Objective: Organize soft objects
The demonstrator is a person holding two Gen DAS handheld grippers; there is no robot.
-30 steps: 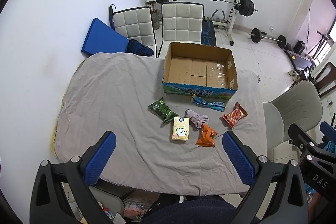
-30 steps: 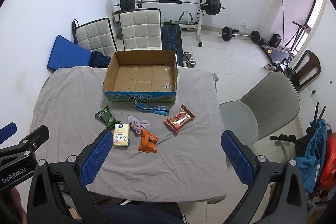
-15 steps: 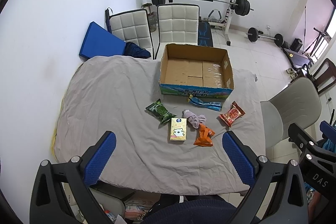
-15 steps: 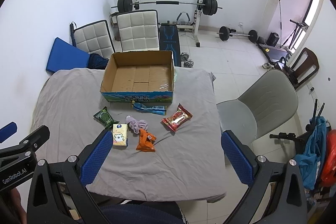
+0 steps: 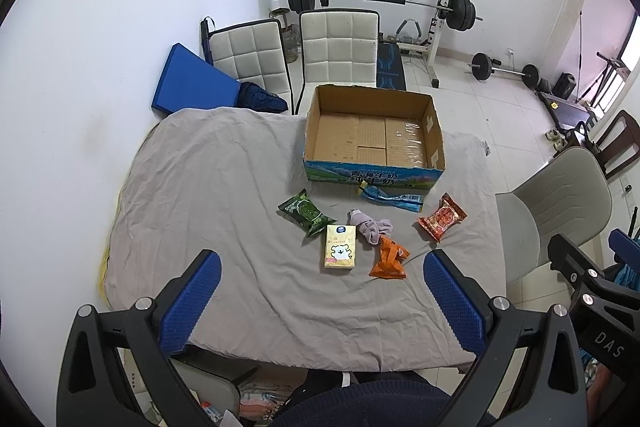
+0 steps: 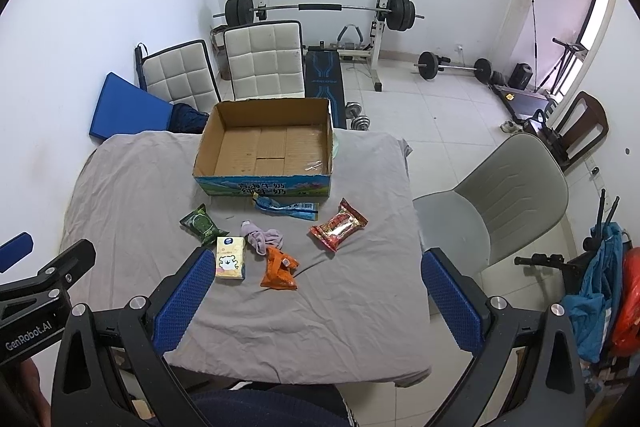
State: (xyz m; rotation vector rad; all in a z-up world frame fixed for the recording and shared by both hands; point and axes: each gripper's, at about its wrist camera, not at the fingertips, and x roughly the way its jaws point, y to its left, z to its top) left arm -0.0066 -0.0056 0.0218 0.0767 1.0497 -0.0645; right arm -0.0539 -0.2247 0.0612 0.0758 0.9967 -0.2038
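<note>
An open, empty cardboard box (image 5: 372, 143) (image 6: 268, 151) stands on a table under a grey cloth (image 5: 208, 195) (image 6: 352, 291). In front of it lie a green packet (image 5: 306, 213) (image 6: 201, 223), a yellow tissue pack (image 5: 340, 253) (image 6: 231, 258), a pink-grey sock (image 5: 370, 225) (image 6: 262, 237), an orange packet (image 5: 390, 259) (image 6: 280, 269), a blue packet (image 5: 390, 197) (image 6: 286, 207) and a red packet (image 5: 442, 217) (image 6: 338, 225). My left gripper (image 5: 322, 301) and right gripper (image 6: 314, 301) are both open and empty, held high above the table's near edge.
Two white padded chairs (image 5: 338, 49) and a blue mat (image 5: 192, 83) stand behind the table. A grey chair (image 6: 504, 195) is at the right. A barbell rack (image 6: 320, 9) and loose weights (image 6: 454, 67) are on the tiled floor beyond.
Both cameras have drifted slightly up and back, so the table and objects sit a little lower and smaller in view. Nothing on the table moved.
</note>
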